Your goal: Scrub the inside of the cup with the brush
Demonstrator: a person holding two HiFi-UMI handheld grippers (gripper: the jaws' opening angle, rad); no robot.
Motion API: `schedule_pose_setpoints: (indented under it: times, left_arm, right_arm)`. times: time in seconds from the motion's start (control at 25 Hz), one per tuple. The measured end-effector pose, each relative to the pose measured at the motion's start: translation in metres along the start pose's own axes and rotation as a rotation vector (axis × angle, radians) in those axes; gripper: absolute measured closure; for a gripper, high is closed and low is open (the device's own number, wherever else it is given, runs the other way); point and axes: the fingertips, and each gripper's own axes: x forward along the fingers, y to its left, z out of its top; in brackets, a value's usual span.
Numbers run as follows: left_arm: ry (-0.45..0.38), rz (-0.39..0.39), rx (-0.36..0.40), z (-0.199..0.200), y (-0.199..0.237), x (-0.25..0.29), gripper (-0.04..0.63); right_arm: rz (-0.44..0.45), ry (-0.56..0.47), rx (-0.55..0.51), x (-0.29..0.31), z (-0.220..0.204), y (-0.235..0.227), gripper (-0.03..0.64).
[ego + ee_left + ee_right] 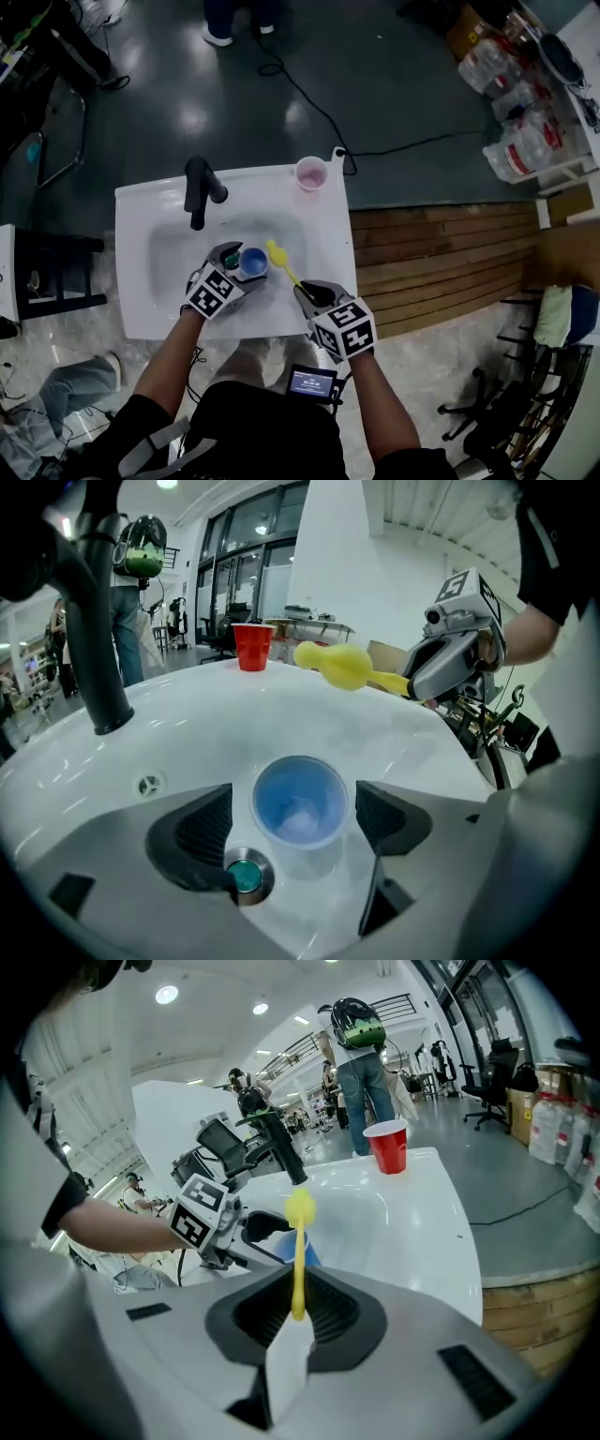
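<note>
A blue cup (pixel 253 262) (pixel 300 802) stands upright in the white sink (pixel 141 216). My left gripper (pixel 246 259) (pixel 292 808) is open around it, with a gap between each pad and the cup's wall. My right gripper (pixel 314 292) (pixel 298 1312) is shut on the thin handle of a yellow brush (pixel 278 253) (pixel 299 1208). The brush head (pixel 333 665) hangs in the air just above and to the right of the cup, outside it. The cup's inside looks bare, with a pale patch at the bottom.
A black faucet (pixel 199 187) (pixel 94 621) rises at the sink's back left. A red cup (pixel 311 173) (pixel 251 647) (pixel 387 1147) stands on the back right corner of the rim. A drain plug with a green centre (pixel 246 877) lies beside the left jaw. People stand in the room behind.
</note>
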Motion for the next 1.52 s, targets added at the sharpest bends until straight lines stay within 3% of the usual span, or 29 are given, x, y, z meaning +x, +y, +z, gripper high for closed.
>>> schedule_pose_setpoints:
  times: [0.4,0.84,1.52]
  left_arm:
    - [0.004,-0.025,0.078,-0.006,0.0,0.018,0.201]
    - [0.013,-0.046,0.078,-0.008,-0.002,0.023,0.213]
    - [-0.048,0.026,0.097,0.028,-0.006,-0.021,0.215]
  right_arm:
    - [0.008,0.021,0.008,0.01,-0.005,-0.006,0.577]
    - [0.025,0.045,-0.002,0.012,-0.008,-0.009,0.577]
    - [0.114,0.122,-0.209,0.012,0.017,0.021,0.577]
